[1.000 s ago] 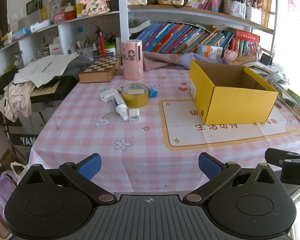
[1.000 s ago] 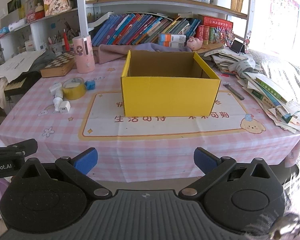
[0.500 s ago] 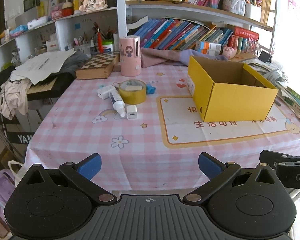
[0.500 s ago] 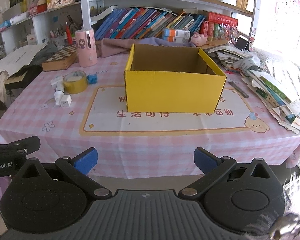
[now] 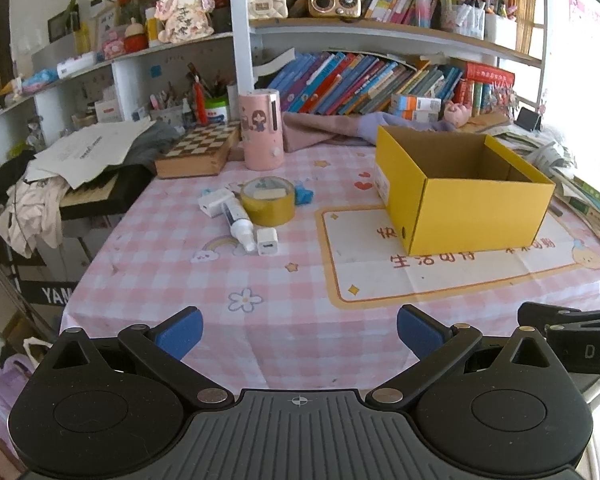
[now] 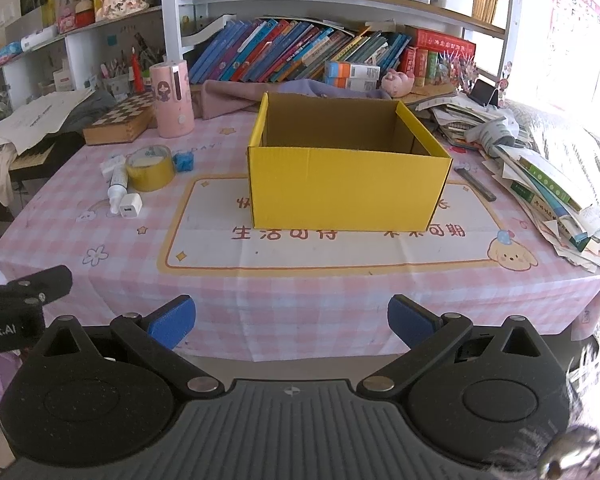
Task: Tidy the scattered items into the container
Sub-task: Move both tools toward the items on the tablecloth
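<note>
An open yellow cardboard box (image 5: 476,216) (image 6: 348,188) stands on the pink checked tablecloth. Left of it lies a cluster: a yellow tape roll (image 5: 268,201) (image 6: 151,168), a white tube (image 5: 239,222) (image 6: 117,190), a white charger cube (image 5: 267,241) (image 6: 130,205), a white block (image 5: 215,202) and a small blue piece (image 5: 304,195) (image 6: 183,161). My left gripper (image 5: 298,332) is open and empty at the table's near edge, well short of the cluster. My right gripper (image 6: 291,322) is open and empty at the near edge, facing the box.
A pink cylinder (image 5: 259,131) and a chessboard box (image 5: 198,152) stand behind the cluster. Bookshelves (image 5: 380,80) line the back. Stacked papers and books (image 6: 548,184) crowd the table's right edge. A printed mat (image 6: 324,240) lies under the box.
Both views have drifted slightly and pulled nearer to the table. Both grippers stay open and empty. Nothing on the table has moved.
</note>
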`<state>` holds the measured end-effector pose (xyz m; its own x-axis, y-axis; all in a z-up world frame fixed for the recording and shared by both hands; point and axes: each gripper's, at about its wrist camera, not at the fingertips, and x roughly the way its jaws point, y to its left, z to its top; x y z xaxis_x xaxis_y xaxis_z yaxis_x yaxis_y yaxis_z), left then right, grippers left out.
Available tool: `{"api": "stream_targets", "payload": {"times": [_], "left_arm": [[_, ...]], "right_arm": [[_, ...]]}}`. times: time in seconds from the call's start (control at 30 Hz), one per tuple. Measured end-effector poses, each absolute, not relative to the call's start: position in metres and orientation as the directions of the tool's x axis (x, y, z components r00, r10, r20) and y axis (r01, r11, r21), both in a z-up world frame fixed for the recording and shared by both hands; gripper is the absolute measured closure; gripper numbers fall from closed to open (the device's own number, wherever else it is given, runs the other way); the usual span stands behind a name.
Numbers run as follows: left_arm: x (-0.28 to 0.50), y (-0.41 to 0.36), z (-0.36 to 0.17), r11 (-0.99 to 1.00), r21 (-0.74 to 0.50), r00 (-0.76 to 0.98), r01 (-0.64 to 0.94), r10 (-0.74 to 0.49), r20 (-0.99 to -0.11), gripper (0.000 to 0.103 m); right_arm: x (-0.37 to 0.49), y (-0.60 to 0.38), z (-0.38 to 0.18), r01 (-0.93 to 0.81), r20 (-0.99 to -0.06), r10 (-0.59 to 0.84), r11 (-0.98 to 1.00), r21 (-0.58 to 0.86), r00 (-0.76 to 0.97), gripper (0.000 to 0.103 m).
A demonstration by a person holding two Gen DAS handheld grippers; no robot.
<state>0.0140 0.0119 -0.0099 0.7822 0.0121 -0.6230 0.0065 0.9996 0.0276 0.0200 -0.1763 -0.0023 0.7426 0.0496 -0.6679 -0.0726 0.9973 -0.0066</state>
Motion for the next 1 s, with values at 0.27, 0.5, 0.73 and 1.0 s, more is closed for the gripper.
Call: {"api": "stream_targets", "payload": {"times": [0.27, 0.5, 0.73, 1.0], "left_arm": [[0.013, 0.015, -0.01, 0.999, 0.02, 0.779, 0.028, -0.01, -0.627, 0.0], [0.008, 0.021, -0.012, 0.998, -0.003, 0.786, 0.062, -0.051, -0.617, 0.0], [0.002, 0.028, -0.011, 0.997, -0.014, 0.815, 0.076, -0.07, -0.575, 0.0], [-0.003, 0.032, -0.008, 0.995, 0.055, 0.829, 0.077, -0.033, -0.558, 0.0]], "right_arm": [[0.019, -0.172, 0.0, -0.08, -0.665, 0.049, 0.997, -0.016, 0.745, 0.0], [0.016, -0.166, 0.0, -0.092, -0.652, 0.064, 0.996, -0.009, 0.755, 0.0], [0.013, -0.156, 0.001, -0.102, -0.639, 0.068, 0.995, -0.016, 0.766, 0.0], [0.008, -0.145, 0.004, -0.114, -0.618, 0.081, 0.993, -0.015, 0.782, 0.0]]}}
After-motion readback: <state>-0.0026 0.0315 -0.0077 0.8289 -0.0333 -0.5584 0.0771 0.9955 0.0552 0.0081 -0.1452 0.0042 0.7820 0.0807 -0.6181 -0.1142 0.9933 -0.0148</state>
